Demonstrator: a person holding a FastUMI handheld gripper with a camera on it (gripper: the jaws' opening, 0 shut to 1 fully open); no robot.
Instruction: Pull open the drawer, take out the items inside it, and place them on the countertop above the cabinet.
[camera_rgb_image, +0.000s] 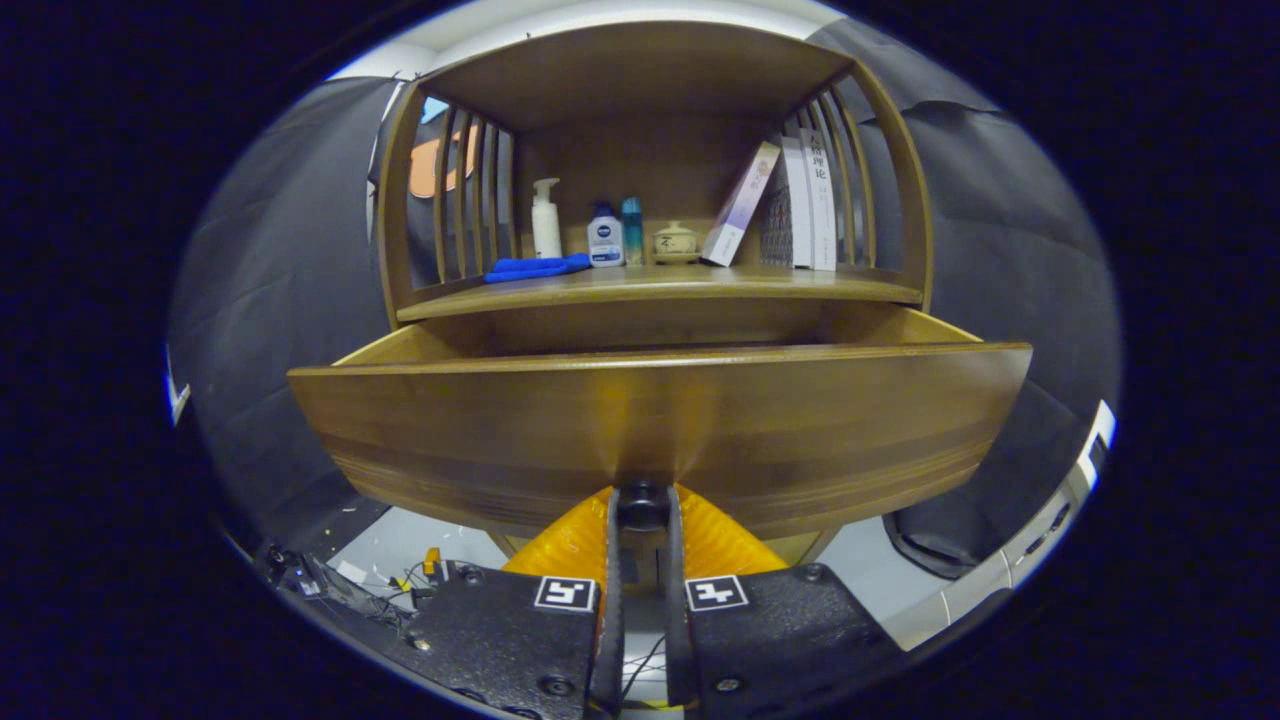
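With the camera sitting low and looking slightly up along the fingers, the gripper (643, 508) is right at the bottom middle of the drawer (660, 425) front, and its 2 fingers (611, 560) are pinched in close around the small dark knob (643, 505) there, 1 on each side. So it's clamped on the knob, both fingers look pressed against it, only a thin gap showing lower down between them.

The drawer is pulled out a good way from the cabinet (650, 200), its wide wooden front close ahead and its side walls running back under the countertop (660, 285). From this low angle I can't see what's inside the drawer, the front panel blocks it.

Above and beyond, on the countertop: a blue cloth (537, 267) near the front left, then a white pump bottle (546, 220), a small white and blue bottle (605, 237), a slim teal bottle (632, 230), a little lidded ceramic pot (675, 242), and a leaning box (740, 205) next to some upright books (810, 205). Slatted wooden sides and a wooden top frame that shelf.

Pale floor (400, 545) with some cables (385, 580) down at the left, dark cloth wall behind everything.
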